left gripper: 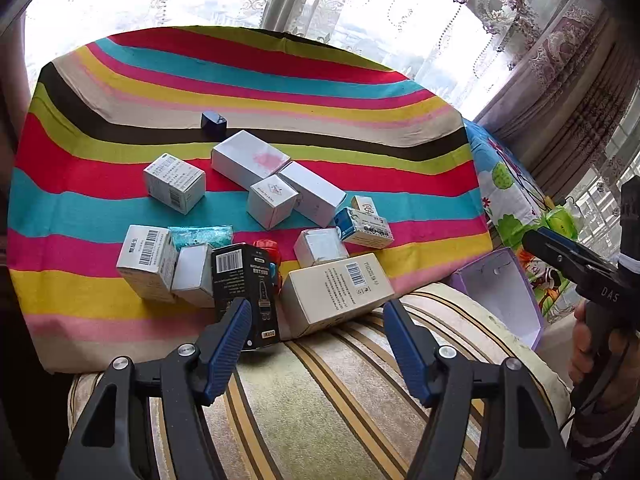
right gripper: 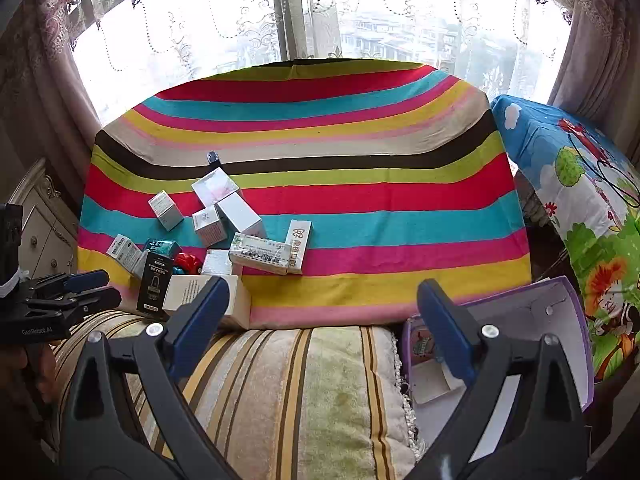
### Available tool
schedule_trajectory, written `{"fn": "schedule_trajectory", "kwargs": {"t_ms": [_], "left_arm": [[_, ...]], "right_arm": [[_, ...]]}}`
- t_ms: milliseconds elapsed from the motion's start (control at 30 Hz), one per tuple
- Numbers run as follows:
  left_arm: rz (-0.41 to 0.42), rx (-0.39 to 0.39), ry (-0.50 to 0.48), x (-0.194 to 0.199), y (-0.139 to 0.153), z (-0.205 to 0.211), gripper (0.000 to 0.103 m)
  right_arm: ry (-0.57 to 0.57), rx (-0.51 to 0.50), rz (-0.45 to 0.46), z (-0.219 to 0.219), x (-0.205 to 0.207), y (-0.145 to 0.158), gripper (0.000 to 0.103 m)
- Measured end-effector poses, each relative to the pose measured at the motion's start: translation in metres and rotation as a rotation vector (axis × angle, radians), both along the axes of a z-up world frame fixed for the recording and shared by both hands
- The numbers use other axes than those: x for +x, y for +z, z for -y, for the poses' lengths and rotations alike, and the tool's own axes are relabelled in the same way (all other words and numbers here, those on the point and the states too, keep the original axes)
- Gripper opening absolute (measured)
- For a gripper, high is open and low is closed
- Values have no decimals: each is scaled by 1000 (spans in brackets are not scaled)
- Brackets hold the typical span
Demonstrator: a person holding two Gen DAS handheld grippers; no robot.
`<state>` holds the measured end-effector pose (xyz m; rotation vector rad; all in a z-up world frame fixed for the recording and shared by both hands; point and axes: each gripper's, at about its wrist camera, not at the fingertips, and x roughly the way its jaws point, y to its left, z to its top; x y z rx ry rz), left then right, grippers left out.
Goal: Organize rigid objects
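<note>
Several small cardboard boxes lie scattered on a rainbow-striped cloth point(left gripper: 280, 76). Nearest me are a cream box with a barcode point(left gripper: 338, 292) and an upright black box point(left gripper: 244, 284). A small red object point(left gripper: 267, 246) sits behind the black box. My left gripper point(left gripper: 318, 312) is open and empty, just short of these two boxes. My right gripper point(right gripper: 320, 300) is open and empty, above a striped cushion point(right gripper: 304, 392); the cream box point(right gripper: 208, 296) lies beside its left finger. A purple open box point(right gripper: 532, 340) stands at the right, holding a small carton.
A dark blue small box point(left gripper: 214, 123) stands far back on the cloth. A cartoon-print blanket point(right gripper: 592, 208) lies at the right. Lace curtains and a window are behind. A white cabinet point(right gripper: 44, 224) stands at the left.
</note>
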<state>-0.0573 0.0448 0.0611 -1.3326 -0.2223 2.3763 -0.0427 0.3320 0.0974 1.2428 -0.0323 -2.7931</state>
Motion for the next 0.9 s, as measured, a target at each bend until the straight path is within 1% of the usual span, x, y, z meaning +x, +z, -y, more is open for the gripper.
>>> {"fn": "schedule_trajectory", "kwargs": {"t_ms": [100,200,300,400,500,633,767,867,900], "left_arm": [[23,-12,45,-7,-5,12,69],[48,-14,79,-14,-12,19,69],[71,-3,103,-20,-15,27,69],[135,32,129,-32,-25,33,69],[198,56,145,-42,-43,36,66],[267,102,149,-44,-69,35,60],[288,122,152,-48,-79,35,59],[293,125,146,-53,-84,32,53],[297,128,139,-55,-87,30,48]], "right_arm": [[40,-2,10,24,-11,0,96],[66,-19,32,43,-23,-7,96],[93,-58,77,61,-33,-22,97],[121,-78,127,80,-38,-40,97],[161,-54,168,97,-37,-61,97],[188,29,205,114,-31,-85,97],[234,80,225,129,-29,-94,97],[259,103,224,140,-30,-95,97],[266,112,228,143,-31,-98,97]]}}
